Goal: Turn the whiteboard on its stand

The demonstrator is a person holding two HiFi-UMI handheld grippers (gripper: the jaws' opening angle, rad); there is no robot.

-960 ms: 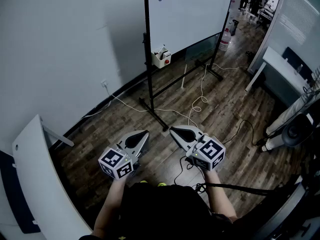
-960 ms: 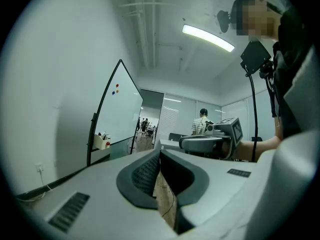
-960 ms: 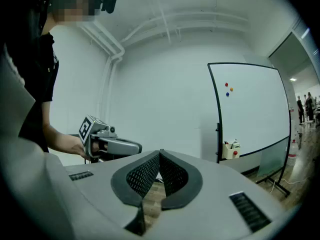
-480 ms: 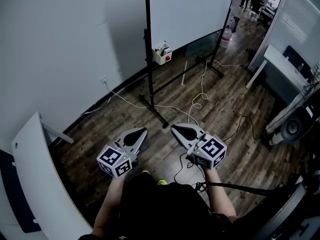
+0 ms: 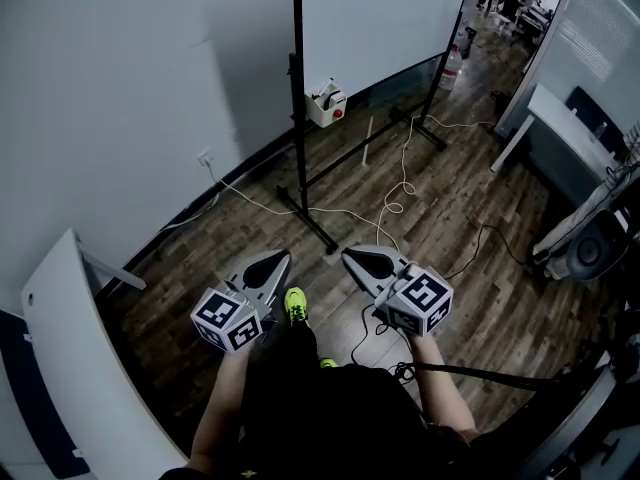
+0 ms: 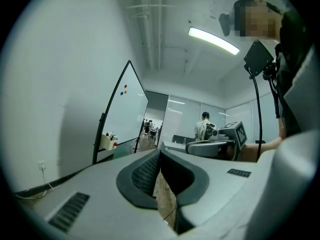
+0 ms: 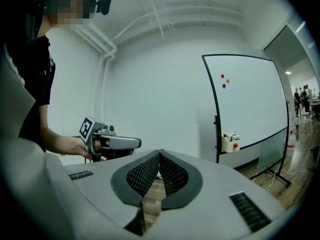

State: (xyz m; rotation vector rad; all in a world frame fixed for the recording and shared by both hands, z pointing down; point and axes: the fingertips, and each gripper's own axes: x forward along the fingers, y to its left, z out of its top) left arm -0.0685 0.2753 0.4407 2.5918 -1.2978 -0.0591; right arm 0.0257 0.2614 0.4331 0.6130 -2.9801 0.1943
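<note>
Left gripper (image 5: 277,256) and right gripper (image 5: 348,256) side by side, jaws of each pressed together on nothing, whiteboard (image 5: 385,18) on its stand well ahead of both tips, cream box (image 5: 322,105) beside the stand's post, contents indistinct

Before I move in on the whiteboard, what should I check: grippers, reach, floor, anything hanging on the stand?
1. Left gripper empty, jaws together: ok for the approach, though they must open before any grip.
2. Right gripper empty, jaws together: ok, same note.
3. Whiteboard within reach: not ok. Both grippers are well short of it.
4. Floor path free: not ok. A white cable lies across the floor by the stand's foot.
5. Marker box fixed firmly to the stand: cannot tell.
</note>
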